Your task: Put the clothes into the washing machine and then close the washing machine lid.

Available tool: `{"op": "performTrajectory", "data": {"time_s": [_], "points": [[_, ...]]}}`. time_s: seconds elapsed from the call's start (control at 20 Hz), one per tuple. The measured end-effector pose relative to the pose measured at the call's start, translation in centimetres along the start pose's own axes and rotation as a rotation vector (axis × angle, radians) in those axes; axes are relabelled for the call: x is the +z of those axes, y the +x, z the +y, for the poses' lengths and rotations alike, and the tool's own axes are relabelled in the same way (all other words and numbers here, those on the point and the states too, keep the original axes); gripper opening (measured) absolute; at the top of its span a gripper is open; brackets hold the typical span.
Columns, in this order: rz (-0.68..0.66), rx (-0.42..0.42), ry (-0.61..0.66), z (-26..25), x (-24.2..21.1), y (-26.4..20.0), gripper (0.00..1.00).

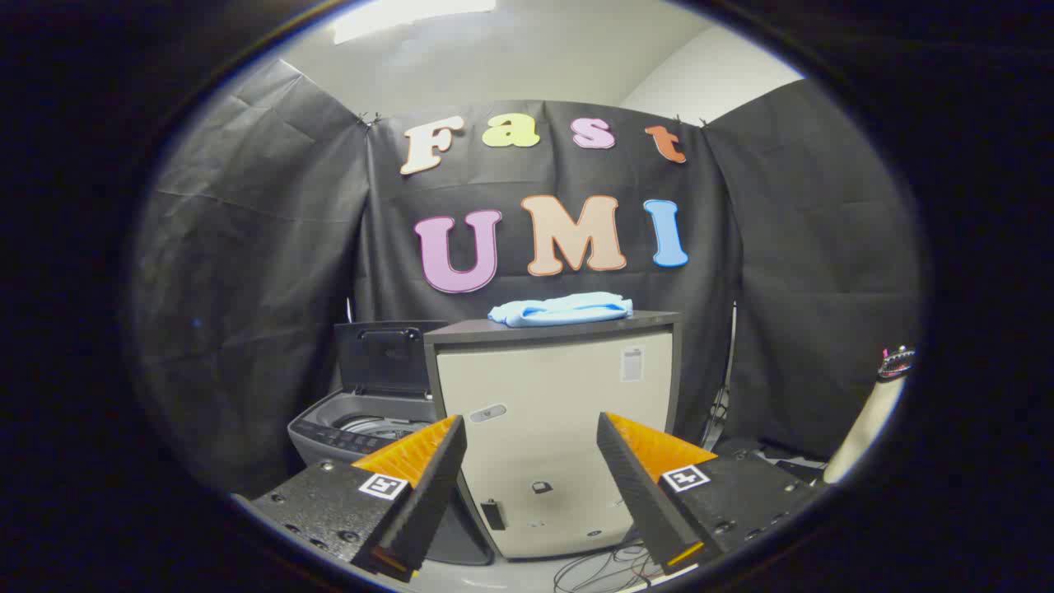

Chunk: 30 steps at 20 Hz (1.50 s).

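The gripper (531, 428) has its 2 fingers spread wide, holding nothing. Beyond them stands a cabinet (560, 436). The clothes (562, 309) lie folded on the cabinet's top. The washer (362, 428), lid (387, 356) raised, sits just left of the cabinet.

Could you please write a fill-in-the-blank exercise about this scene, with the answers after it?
1. The folded light-blue cloth lies on top of the beige ____ with a dark top.
2. The dark hinged lid of the grey top-loading washing machine is ____.
3. The tongs are ____, holding nothing.

Missing words: cabinet; open; open
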State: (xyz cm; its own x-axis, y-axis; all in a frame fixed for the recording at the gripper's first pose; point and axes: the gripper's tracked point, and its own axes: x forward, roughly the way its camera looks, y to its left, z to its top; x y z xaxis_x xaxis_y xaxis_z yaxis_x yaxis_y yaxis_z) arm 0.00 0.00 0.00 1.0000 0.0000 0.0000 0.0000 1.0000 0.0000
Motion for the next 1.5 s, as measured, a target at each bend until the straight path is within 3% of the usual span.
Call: {"op": "performTrajectory", "data": {"time_s": [0.5,0.85,1.2,1.5], "points": [[-0.023,-0.009,0.011,1.1,-0.9,0.8,0.97],[0.008,-0.022,0.013,0.7,-1.0,4.0,0.97],[0.01,-0.079,-0.058,-1.2,6.3,10.1,0.97],[0.033,-0.128,-0.14,-3.0,11.7,18.0,0.97]]}}
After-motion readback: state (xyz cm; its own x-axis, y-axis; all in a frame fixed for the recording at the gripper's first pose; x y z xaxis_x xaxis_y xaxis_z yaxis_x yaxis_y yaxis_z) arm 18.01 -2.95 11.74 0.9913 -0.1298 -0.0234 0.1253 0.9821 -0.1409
